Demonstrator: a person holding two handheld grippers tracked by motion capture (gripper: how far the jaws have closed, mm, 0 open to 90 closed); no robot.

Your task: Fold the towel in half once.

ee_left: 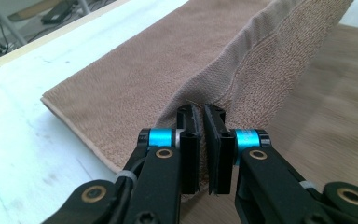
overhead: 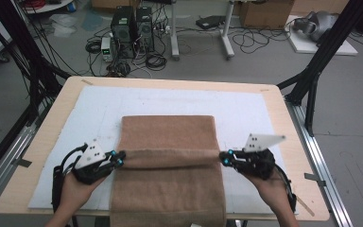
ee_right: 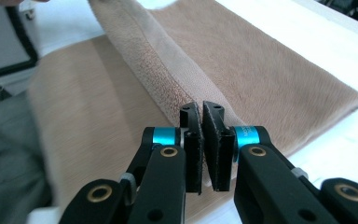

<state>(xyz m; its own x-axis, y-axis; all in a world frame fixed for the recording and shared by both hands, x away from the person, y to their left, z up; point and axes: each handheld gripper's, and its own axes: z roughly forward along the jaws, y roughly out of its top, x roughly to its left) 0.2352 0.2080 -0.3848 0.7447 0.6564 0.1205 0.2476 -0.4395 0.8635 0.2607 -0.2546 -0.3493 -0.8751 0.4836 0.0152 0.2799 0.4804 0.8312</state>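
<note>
Brown towel (overhead: 170, 156) lies lengthwise down the middle of the high view, on a white mat (overhead: 246, 113) that covers most of the wooden table (overhead: 47, 127). Its far end sits flat at frame centre; its near end runs past the table's bottom edge at the lower centre of the frame.

Left gripper (overhead: 119, 158), lower left of centre in the high view: jaws pressed together on the towel's left edge. In the left gripper view the pads (ee_left: 192, 135) pinch a bunched fold of towel (ee_left: 242, 70), which rises from them toward the upper right of that frame.

Right gripper (overhead: 225, 158), lower right of centre in the high view: jaws likewise pressed together, pinching the towel's right edge. In the right gripper view the cloth (ee_right: 158, 65) climbs from the pads (ee_right: 214, 135) toward the upper left.

Between the two grippers a raised ridge of towel runs straight across, lifted off the layer below. The lower layer looks blurred in both gripper views
</note>
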